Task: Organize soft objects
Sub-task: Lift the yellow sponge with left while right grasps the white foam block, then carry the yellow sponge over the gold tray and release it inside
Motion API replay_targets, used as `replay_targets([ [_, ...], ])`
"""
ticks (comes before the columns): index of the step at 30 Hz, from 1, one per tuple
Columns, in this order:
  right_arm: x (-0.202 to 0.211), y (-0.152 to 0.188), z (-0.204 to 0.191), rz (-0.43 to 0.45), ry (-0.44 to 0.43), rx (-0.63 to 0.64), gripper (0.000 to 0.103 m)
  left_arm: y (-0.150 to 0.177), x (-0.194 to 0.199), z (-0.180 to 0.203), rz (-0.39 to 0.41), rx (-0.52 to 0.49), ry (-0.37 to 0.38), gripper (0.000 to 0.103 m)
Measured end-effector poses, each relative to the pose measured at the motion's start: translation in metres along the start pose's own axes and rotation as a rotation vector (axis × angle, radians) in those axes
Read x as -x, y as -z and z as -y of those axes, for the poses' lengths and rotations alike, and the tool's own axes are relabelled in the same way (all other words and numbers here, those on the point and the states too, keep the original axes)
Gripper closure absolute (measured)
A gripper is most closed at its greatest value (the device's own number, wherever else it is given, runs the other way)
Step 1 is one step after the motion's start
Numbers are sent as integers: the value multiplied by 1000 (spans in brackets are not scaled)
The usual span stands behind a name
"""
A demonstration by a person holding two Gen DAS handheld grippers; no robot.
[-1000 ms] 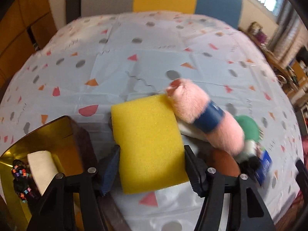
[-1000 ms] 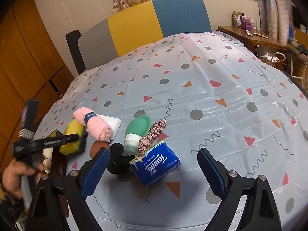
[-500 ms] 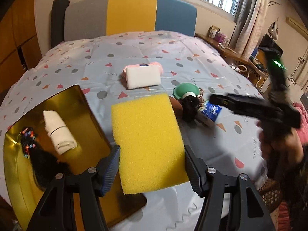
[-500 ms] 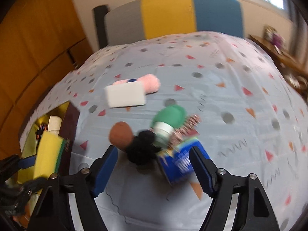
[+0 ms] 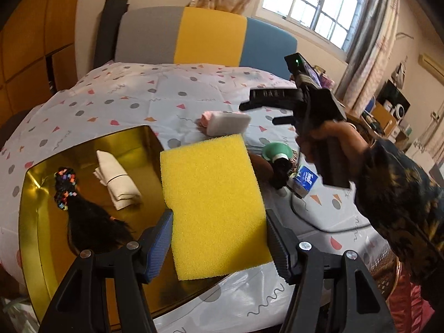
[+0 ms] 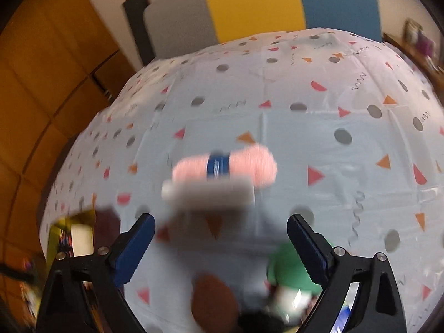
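I've got the sponge clamped in the left hand-held gripper, hovering at the gold tray edge; next: move it over the tray, release. Right hand-held gripper jaws just opened wide, empty, heading for the pink roll on the counter. Blue pack reads "Tempo".

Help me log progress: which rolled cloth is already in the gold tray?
The white rolled cloth, lying inside the gold tray beside the black hair piece. The pink rolled towel with the blue band lies out on the tablecloth.
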State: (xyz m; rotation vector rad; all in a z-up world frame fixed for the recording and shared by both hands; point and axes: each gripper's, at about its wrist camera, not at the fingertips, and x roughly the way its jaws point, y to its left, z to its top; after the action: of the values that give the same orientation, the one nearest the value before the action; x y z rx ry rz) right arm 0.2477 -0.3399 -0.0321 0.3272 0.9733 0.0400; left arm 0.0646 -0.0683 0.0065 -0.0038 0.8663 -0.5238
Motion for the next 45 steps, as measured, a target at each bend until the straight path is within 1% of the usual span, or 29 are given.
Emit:
replay_targets([
  [3, -18, -24, -1, 7, 26, -31, 6, 0, 0, -8, -4, 29, 1, 38],
  [4, -24, -27, 0, -5, 11, -38, 7, 1, -1, -10, -6, 36, 2, 38],
  [5, -34, -30, -1, -35, -14, -40, 7, 1, -1, -10, -8, 41, 2, 38],
  [6, -38, -30, -2, -54, -20, -37, 8, 2, -1, -12, -9, 48, 6, 38],
  [8, -46, -23, -8, -112, -95, -21, 11, 3, 0, -12, -12, 54, 8, 38],
  [9, -46, -15, -13, -141, -144, -7, 13, 3, 0, -13, -12, 57, 9, 38],
  [10, -43, -2, -22, -178, -191, 33, 13, 3, 0, -14, -12, 61, 12, 38],
  [12, -38, 17, -32, -223, -240, 88, 13, 4, 0, -15, -13, 64, 20, 38],
  [14, -29, 42, -42, -272, -259, 163, 13, 4, 1, -14, -8, 61, 25, 38],
  [17, -15, 52, -50, -238, -178, 252, 13, 5, 2, -14, -6, 64, 26, 38],
  [19, -8, 50, -58, -187, -82, 345, 13, 6, 4, -14, -4, 67, 23, 38],
  [20, -9, 48, -64, -173, -46, 392, 12, 6, 4, -15, -3, 68, 22, 38],
  [21, -11, 45, -67, -170, -30, 426, 7, 7, 5, -15, -2, 69, 18, 38],
  [24, -29, 38, -85, -186, 42, 565, 5, 8, 6, -18, -3, 74, 2, 38],
  [27, -59, 33, -98, -237, 108, 689, 4, 7, 8, -21, -3, 77, -18, 38],
  [28, -71, 34, -103, -270, 115, 721, 4, 7, 9, -22, -3, 79, -25, 38],
  [29, -80, 34, -104, -289, 128, 734, 4, 7, 10, -24, -3, 80, -33, 38],
  [30, -89, 34, -105, -304, 143, 742, 7, 7, 10, -25, -2, 81, -42, 38],
  [31, -97, 34, -105, -323, 142, 736, 14, 7, 12, -26, 0, 80, -57, 38],
  [32, -100, 33, -104, -321, 127, 715, 16, 7, 13, -27, 2, 75, -79, 38],
  [33, -96, 30, -104, -293, 111, 692, 39, 7, 14, -27, 7, 68, -101, 38],
  [34, -92, 27, -104, -267, 120, 680, 43, 7, 16, -27, 16, 58, -124, 38],
  [35, -89, 26, -104, -266, 113, 663, 44, 7, 17, -27, 26, 44, -151, 38],
  [37, -82, 31, -108, -256, 107, 673, 47, 8, 20, -26, 41, 17, -201, 38],
  [39, -70, 40, -118, -222, 125, 705, 47, 8, 24, -25, 64, -5, -243, 38],
  [40, -61, 43, -124, -195, 118, 702, 47, 8, 26, -24, 71, -15, -261, 38],
  [43, -36, 49, -135, -138, 95, 674, 47, 9, 35, -22, 94, -37, -297, 38],
  [45, -22, 57, -140, -125, 79, 648, 47, 10, 41, -22, 106, -43, -308, 38],
])
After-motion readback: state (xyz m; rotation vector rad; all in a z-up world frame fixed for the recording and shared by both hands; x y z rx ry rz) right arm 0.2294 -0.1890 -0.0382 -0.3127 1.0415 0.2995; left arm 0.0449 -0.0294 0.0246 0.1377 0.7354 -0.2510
